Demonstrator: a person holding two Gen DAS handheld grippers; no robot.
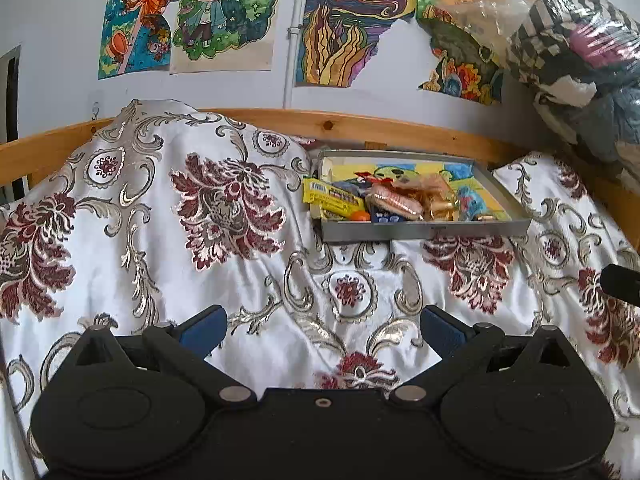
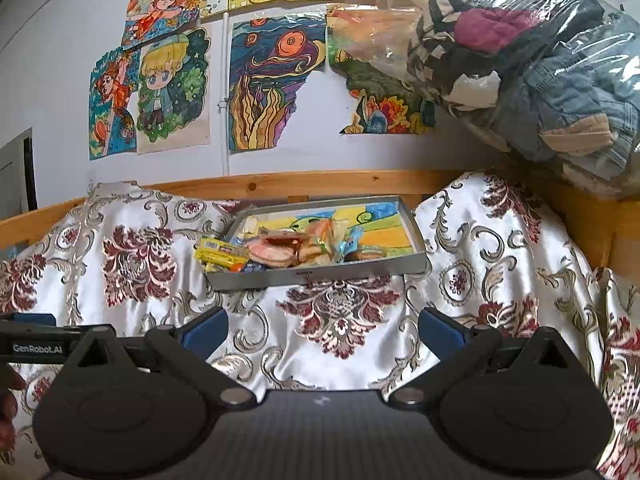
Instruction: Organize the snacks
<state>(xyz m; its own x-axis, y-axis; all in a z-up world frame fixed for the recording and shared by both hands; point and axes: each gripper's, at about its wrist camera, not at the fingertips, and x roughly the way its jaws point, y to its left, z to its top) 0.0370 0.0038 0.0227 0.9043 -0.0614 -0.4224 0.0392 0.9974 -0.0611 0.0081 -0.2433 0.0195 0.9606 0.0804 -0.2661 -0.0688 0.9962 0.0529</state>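
A grey metal tray [image 1: 424, 231] [image 2: 320, 274] lies on a flowered white bedcover, close to the wooden bed rail. Several wrapped snacks are heaped in its left half: a yellow packet [image 1: 330, 197] [image 2: 220, 254] hanging over the left rim, a pink-and-white wrapped cake [image 1: 396, 203] [image 2: 272, 254], and a small orange sweet [image 1: 362, 216]. My left gripper [image 1: 322, 330] is open and holds nothing, well short of the tray. My right gripper [image 2: 322, 330] is also open and holds nothing, short of the tray.
The flowered bedcover [image 1: 200, 216] bulges in humps left and right of the tray. A wooden rail [image 1: 360, 124] runs behind it. A clear bag of clothes [image 2: 540, 64] rests at the upper right. Coloured drawings [image 2: 276, 80] hang on the wall. The other gripper's body [image 2: 36, 344] shows at left.
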